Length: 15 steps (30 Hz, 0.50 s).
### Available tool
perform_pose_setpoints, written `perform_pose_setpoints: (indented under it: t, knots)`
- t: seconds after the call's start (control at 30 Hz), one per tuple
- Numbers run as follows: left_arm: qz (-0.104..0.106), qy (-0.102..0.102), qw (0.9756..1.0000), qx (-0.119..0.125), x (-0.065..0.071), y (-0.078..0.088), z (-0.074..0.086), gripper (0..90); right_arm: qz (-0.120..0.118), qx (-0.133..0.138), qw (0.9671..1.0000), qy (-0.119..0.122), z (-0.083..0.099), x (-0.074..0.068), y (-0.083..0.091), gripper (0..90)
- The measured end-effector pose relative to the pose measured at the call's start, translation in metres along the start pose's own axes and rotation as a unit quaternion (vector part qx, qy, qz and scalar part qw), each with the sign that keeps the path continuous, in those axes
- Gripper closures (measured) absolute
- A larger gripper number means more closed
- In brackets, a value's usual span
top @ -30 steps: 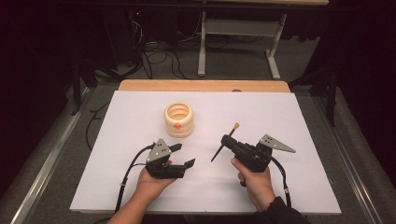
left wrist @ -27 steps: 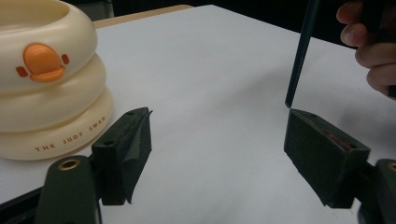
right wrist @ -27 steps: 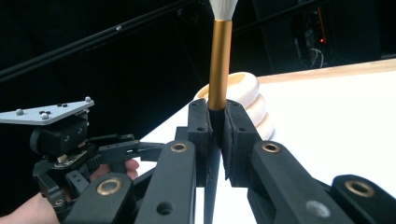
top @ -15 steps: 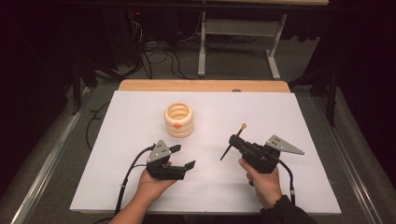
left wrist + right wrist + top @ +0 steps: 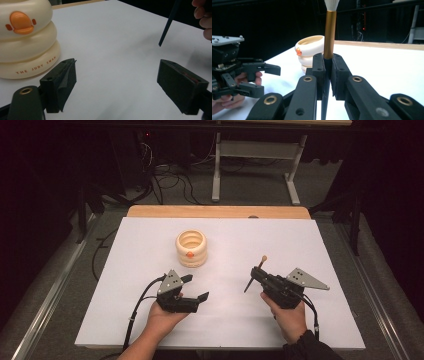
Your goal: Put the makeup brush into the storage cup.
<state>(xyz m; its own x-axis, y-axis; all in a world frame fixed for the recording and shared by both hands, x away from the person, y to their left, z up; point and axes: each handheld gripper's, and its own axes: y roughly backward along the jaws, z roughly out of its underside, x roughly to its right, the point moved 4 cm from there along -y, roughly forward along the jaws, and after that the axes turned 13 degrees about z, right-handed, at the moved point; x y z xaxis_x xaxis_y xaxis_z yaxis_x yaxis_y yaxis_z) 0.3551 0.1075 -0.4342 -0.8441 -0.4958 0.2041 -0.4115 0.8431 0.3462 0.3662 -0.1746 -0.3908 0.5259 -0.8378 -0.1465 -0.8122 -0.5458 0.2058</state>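
**Brush clamped, holder labelled "THE JUDY SWAN"**

The right gripper (image 5: 256,274) had its jaws closed tight on a makeup brush (image 5: 329,37), bristles up. The left gripper (image 5: 194,289) had just been opening its jaws, nothing between them. The cream ringed holder (image 5: 191,248) stood on the white counter (image 5: 320,250) at the left gripper's twelve o'clock, reading "THE JUDY SWAN".

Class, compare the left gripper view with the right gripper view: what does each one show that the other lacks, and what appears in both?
Left gripper view alone: the left gripper's open jaws with nothing between them, and lettering on the cream ringed pot.
Right gripper view alone: the right gripper shut on the brush, its gold ferrule and white bristles, and the wooden table edge.
Both: the pot with its orange beak and the white tabletop.
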Motion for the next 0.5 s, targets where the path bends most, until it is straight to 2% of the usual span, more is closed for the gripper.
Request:
perform_pose_setpoints:
  t: [0.37, 0.5]
  knots:
    - [0.007, -0.007, 0.9999, 0.005, 0.004, -0.0001, -0.0006, 16.1, 0.006, 0.009, 0.9993, 0.037, 0.003, -0.0076, -0.003, 85.1]
    - [0.01, -0.011, 0.9999, 0.008, 0.0067, -0.0017, -0.0009, 16.1, 0.005, 0.006, 0.9992, 0.04, 0.0041, -0.009, -0.0047, 85.1]
